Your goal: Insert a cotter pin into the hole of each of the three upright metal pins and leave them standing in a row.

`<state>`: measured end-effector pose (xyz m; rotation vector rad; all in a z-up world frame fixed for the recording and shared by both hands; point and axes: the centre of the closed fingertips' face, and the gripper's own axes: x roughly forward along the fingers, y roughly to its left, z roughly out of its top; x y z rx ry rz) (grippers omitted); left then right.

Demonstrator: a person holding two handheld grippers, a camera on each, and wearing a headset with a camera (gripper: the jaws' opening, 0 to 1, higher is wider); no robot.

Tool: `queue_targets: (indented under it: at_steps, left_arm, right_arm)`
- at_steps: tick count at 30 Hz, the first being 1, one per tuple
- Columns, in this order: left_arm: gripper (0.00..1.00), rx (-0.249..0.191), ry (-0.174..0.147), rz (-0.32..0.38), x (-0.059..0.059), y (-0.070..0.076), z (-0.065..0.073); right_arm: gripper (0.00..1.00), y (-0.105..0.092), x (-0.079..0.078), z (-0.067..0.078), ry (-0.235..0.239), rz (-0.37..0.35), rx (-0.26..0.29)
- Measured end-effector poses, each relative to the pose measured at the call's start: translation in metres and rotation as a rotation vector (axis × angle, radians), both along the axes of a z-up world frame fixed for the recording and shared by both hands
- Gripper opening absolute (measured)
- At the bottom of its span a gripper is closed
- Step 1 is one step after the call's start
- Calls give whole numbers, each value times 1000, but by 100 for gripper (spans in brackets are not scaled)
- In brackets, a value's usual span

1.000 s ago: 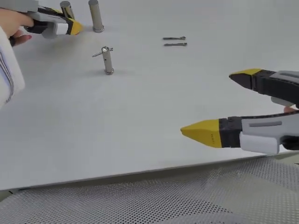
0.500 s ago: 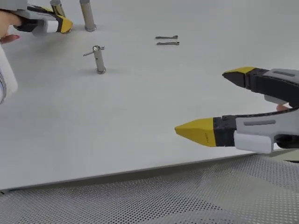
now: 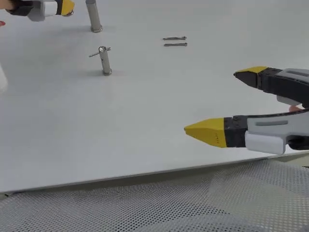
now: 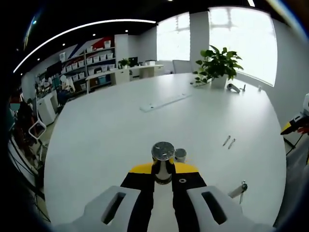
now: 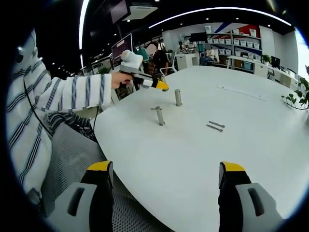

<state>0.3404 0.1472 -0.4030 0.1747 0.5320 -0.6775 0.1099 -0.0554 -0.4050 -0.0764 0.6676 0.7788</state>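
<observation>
1. fitted metal pin (image 3: 105,62): stands upright on the counter (image 3: 145,145), toward its left side, with a cotter pin (image 3: 98,53) through the hole near the top. it has not moved in the last second.
2. second metal pin (image 3: 93,17): upright and bare, nearer the far edge than the fitted one. it has not moved either.
3. third metal pin (image 4: 163,151): clamped in my left gripper (image 4: 163,173), whose jaws are closed tight on the shaft below the head. in the left gripper view it sits just in front of the second metal pin.
4. two loose cotter pins (image 3: 175,38): lie side by side toward the far edge, well apart from the metal pins, untouched.
5. change: in the head view, my left gripper has drawn up toward the far-left corner. a second ago its tip was level with the base of the second metal pin. i judge the third metal pin is being carried. i cannot tell whether its base touches the counter.
6. right gripper (image 3: 211,101): jaws spread wide and empty, still hovering over the near edge at the right.
7. status: one pin of three is fitted. i judge the next move is for the right jaws to fetch a loose cotter pin. these are thin and lie flat, so the pick-up may slip.
</observation>
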Motion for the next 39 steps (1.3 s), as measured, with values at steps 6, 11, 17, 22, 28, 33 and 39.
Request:
queue_targets:
  at_steps: [6,11,17,22,28,33,39]
  left_arm:
    - [9,-52,-18,-1,-13,-4,32]
    - [9,-80,-28,-14,-31,-12,51]
    - [9,-106,-24,-19,-61,-27,61]
    - [9,-113,-19,-46,-86,-45,59]
    - [9,-86,13,-81,-113,-65,41]
    - [9,-71,53,-117,-140,-83,19]
    - [9,-66,103,-127,-161,-94,-4]
  right_arm:
    - [90,1,3,8,-27,-13,13]
    - [90,1,3,11,-37,-10,17]
    - [90,2,2,13,-45,-9,25]
    - [90,1,2,13,-48,-16,30]
    - [90,-2,4,14,-53,-25,32]
    - [90,-4,5,14,-53,-31,35]
    - [90,-4,6,13,-64,-27,40]
